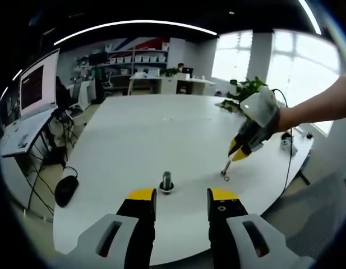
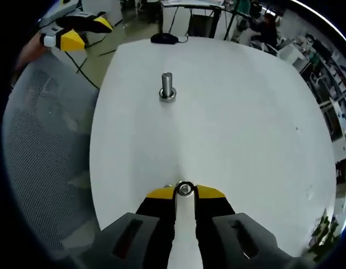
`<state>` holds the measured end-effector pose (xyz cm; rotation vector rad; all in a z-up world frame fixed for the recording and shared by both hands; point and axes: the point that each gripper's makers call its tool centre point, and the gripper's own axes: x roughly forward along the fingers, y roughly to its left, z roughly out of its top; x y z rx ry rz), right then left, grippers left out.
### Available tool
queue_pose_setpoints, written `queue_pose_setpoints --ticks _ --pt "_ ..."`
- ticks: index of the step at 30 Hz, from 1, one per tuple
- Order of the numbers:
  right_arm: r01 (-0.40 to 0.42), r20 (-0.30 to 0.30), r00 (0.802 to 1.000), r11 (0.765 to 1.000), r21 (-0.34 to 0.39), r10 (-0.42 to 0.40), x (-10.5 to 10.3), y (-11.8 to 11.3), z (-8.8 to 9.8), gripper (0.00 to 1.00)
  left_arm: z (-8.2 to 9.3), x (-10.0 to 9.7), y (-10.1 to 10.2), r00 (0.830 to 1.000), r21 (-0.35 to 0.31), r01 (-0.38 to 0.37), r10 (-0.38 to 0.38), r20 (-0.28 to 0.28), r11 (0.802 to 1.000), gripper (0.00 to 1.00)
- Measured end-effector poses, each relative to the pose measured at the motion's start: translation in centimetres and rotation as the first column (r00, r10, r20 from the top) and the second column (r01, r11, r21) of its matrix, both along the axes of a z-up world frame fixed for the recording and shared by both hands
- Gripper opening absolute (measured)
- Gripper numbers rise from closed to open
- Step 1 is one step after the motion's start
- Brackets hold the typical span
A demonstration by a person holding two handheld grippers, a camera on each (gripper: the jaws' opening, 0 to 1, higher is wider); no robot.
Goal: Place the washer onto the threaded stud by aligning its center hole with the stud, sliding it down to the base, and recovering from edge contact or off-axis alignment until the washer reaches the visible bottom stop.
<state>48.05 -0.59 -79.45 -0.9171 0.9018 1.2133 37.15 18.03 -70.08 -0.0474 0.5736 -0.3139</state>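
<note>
Right gripper view shows the right gripper (image 2: 185, 192) with its yellow-tipped jaws drawn close together, pinching a small metal washer (image 2: 185, 189) by its rim so that the ring sits between the tips with its hole showing. Well ahead on the white table (image 2: 245, 129) stands the threaded stud (image 2: 167, 85), upright on a wider round base (image 2: 167, 96); the washer is nowhere near it yet.

Left gripper view has the left gripper (image 1: 182, 197) low at the near table edge with its jaws standing wide apart and nothing between them, the stud (image 1: 166, 180) just beyond the tips. The right gripper (image 1: 238, 152) comes in from the right, held by a person's hand; something thin and metallic hangs below its tips, though at this size I cannot make out clearly how it relates to the washer.

The washer looks light, stiff, thin and smooth, so it is likely to slip or twist in a pinch on its edge. An edge grip that leaves the centre hole clear seems the right hold, with the ring kept level to the stud's axis.
</note>
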Motion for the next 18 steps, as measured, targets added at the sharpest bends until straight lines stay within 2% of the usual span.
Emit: queue_pose_setpoints --ticks 18 --pt "-0.047 -0.003 0.999 0.998 -0.042 0.047 -0.18 -0.19 -0.76 0.13 -0.17 0.01 0.22 1.000 0.008 -0.006 0.006 -0.008 1.000 0.34"
